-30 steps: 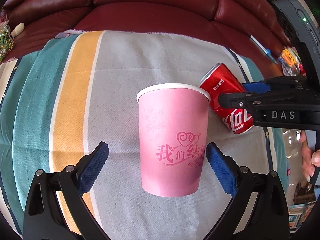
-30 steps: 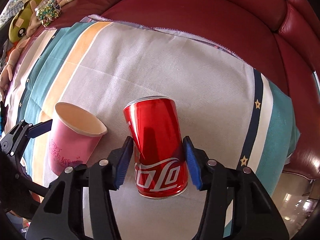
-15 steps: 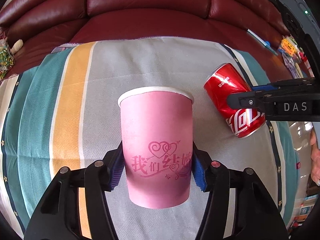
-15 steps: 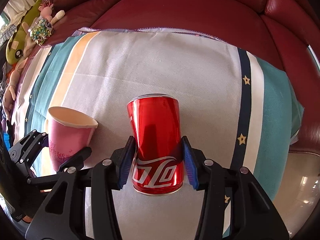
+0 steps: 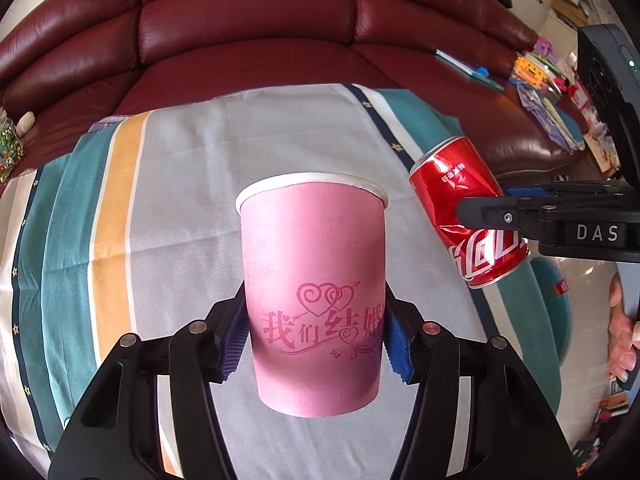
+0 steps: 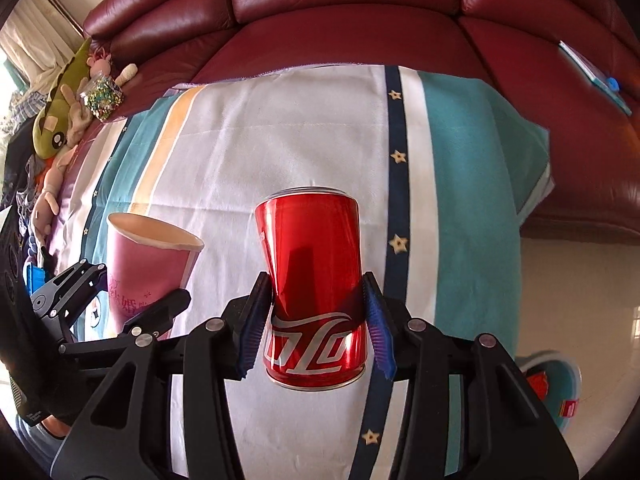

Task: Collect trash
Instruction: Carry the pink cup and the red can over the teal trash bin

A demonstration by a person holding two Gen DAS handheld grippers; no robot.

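Left tongs (image 5: 316, 342) now clamped on a pink paper cup (image 5: 314, 280), blue pads pressed against both sides of its lower half, where a second ago stood wide apart on either side of it. Cup upright, white rim on top, wedding-style hearts and red characters printed on the front, base apparently clear of the striped cloth (image 5: 192, 184) below. Right tongs (image 6: 314, 326) clamped on a red cola can (image 6: 314, 292), as before, with a visible dent in the can wall where the pads bite. Compared with the earlier pictures, more of the cloth and of the dark red leather sofa (image 5: 248, 24) behind now in view under both items, suggesting both lifted off the surface. Meaning for the task, as a judgement: both pieces of trash secured and picked up, carrying to a bin likely next. Seen only from the left wrist: the cup's printed front, the can side-on at the right, tilted, plus part of a hand (image 5: 622, 332) at the far right edge and bright clutter on the sofa seat beyond. Seen only from the right wrist: the cup's pale empty inside at the left, plush toys (image 6: 60, 112) on the far left of the sofa, and a teal basin-like container (image 6: 560, 384) on the floor at the near right, possibly the bin, though not certain.
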